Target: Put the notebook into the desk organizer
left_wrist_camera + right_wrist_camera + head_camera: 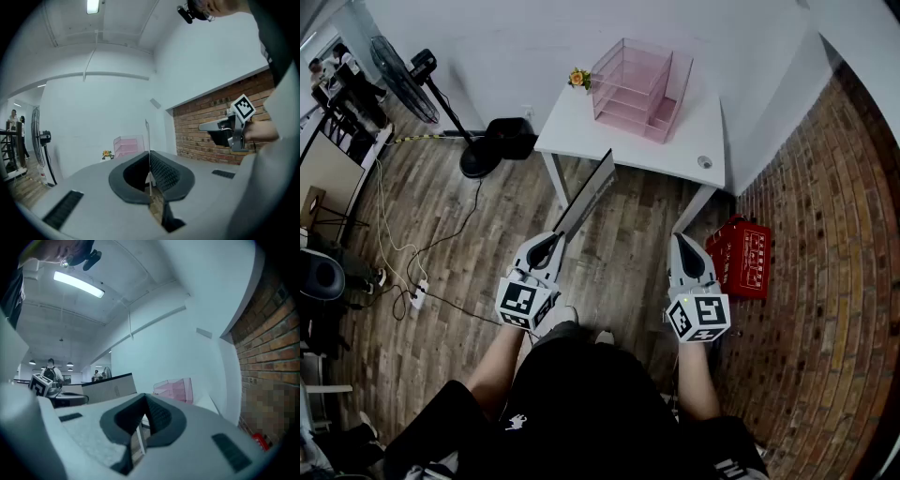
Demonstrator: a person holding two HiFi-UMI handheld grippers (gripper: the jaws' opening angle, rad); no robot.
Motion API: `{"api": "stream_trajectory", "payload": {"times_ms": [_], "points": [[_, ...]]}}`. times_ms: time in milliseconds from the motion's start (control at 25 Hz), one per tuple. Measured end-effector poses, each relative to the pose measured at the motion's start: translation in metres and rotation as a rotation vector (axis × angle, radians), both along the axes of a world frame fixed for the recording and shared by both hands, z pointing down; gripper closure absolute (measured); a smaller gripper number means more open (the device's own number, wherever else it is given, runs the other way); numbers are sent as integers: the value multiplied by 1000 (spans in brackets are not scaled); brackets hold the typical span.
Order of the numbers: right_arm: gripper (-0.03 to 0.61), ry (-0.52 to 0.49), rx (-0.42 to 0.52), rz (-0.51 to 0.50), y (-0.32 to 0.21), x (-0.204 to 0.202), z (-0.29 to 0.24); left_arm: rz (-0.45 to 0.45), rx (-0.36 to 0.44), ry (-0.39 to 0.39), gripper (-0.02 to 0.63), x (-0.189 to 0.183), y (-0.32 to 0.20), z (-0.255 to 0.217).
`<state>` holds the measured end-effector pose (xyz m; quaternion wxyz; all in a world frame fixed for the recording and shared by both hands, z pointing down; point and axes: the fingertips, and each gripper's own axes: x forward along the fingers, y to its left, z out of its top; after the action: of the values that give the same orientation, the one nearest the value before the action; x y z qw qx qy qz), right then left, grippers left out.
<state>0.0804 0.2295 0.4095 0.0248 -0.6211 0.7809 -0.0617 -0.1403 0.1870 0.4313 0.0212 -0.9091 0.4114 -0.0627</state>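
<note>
Notebook [586, 199] shows broadside overhead (edge-on from left gripper [150, 161]).

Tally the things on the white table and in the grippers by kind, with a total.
Desk organizer: 1
Flower ornament: 1
Small round grey item: 1
Notebook, clamped in the left gripper: 1
Total: 4

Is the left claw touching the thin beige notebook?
Touching. Left gripper view: the left claw is shut on the thin beige notebook, seen edge-on between its jaws.
</note>
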Motion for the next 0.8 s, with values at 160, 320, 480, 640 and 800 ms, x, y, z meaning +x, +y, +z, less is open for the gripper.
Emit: {"api": "stream_trajectory", "payload": {"times_ms": [160, 320, 480, 640, 800], "points": [[577, -19, 7, -22, 2, -6, 0, 0, -7, 3, 606, -2, 1, 2], [577, -16, 9, -30, 4, -11, -1, 0, -7, 8, 606, -4, 1, 4], [577, -13, 15, -34, 7, -13, -3, -2, -8, 23, 606, -3, 1, 5], [577, -23, 16, -32, 8, -8, -3, 3, -14, 23, 606, -1, 0, 6], [577, -28, 10, -31, 8, -4, 0, 2, -20, 19, 606, 4, -3, 7]]}}
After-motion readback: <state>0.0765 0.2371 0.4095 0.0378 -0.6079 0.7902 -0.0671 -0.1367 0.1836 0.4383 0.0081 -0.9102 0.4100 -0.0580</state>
